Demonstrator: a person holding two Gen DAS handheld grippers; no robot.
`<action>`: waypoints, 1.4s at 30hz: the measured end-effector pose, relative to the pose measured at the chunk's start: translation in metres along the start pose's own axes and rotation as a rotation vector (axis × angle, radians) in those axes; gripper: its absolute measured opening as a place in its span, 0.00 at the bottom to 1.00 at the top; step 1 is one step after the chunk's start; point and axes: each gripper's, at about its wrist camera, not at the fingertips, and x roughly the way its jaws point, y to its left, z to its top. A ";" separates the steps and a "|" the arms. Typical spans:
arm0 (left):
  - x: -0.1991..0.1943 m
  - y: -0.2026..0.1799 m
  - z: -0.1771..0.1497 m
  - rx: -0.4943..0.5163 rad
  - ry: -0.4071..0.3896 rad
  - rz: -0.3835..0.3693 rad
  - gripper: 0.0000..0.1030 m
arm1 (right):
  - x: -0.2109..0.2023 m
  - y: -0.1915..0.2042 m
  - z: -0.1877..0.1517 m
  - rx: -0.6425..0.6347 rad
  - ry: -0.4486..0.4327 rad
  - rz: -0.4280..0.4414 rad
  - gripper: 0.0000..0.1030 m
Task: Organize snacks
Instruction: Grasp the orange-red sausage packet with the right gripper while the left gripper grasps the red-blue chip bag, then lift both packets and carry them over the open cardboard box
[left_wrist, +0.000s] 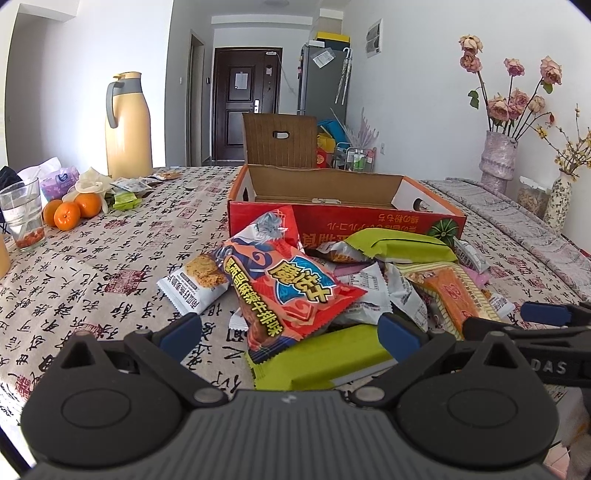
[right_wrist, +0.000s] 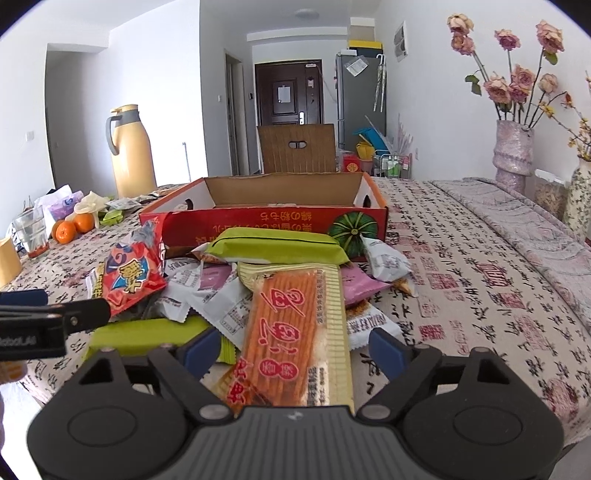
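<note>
1. Open red cardboard box (right_wrist: 266, 221) stands at the far side of the snack pile (left_wrist: 332, 280).
2. Right gripper (right_wrist: 291, 350) spread, untouching, around the near orange-striped packet (right_wrist: 291, 332).
3. Left gripper (left_wrist: 290, 334) open over the red packet (left_wrist: 291, 291).

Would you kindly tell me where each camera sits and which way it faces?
Left wrist: rides the left gripper, facing across the snack pile toward the red box; its open fingers show, the right gripper alongside.
Right wrist: rides the right gripper, over the orange cracker pack; open fingers show.
Shared: box, yellow thermos, door.
</note>
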 end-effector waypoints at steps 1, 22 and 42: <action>0.001 0.000 0.000 -0.001 0.001 0.001 1.00 | 0.005 0.000 0.002 -0.001 0.004 0.002 0.84; 0.018 0.005 0.006 -0.021 0.024 0.016 1.00 | 0.041 0.013 -0.002 -0.060 0.060 -0.019 0.37; 0.033 0.006 0.037 -0.053 0.044 0.054 1.00 | 0.010 -0.017 0.017 0.041 -0.077 -0.028 0.34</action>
